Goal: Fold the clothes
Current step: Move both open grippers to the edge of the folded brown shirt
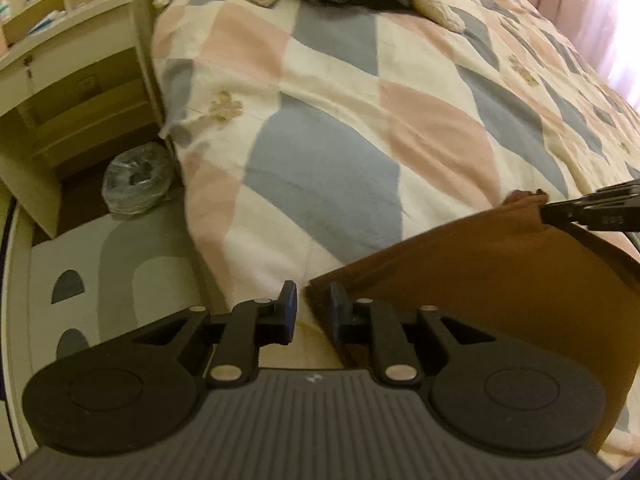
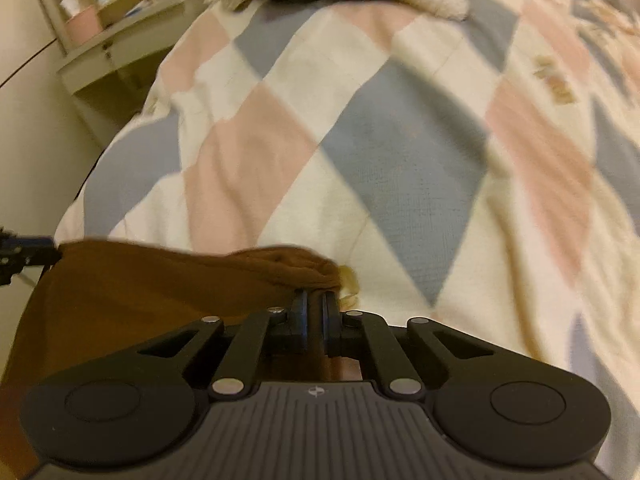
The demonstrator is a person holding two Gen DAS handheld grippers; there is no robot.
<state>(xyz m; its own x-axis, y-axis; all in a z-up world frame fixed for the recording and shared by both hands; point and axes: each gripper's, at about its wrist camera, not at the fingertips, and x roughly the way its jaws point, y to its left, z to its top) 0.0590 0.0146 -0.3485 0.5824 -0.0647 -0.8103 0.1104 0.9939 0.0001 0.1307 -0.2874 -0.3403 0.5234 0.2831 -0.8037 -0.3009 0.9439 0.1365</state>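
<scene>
Brown garment (image 1: 500, 280) stretched over checked quilt (image 1: 340, 120)
R gripper (image 2: 315, 300) clenched on bunched corner; L gripper (image 1: 312, 304) released beside edge; cloth looks light, limp – pinch corners

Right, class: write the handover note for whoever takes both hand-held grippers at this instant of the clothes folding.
Left hand-held gripper: slightly open at a corner of the brown garment; grip unclear.
Right hand-held gripper: shut on the garment's bunched edge.
The garment hangs spread between the two, over the near edge of the checked quilt.
Done: garment lifted. No fold visible.
Left: probably lay it flat, then fold.
</scene>
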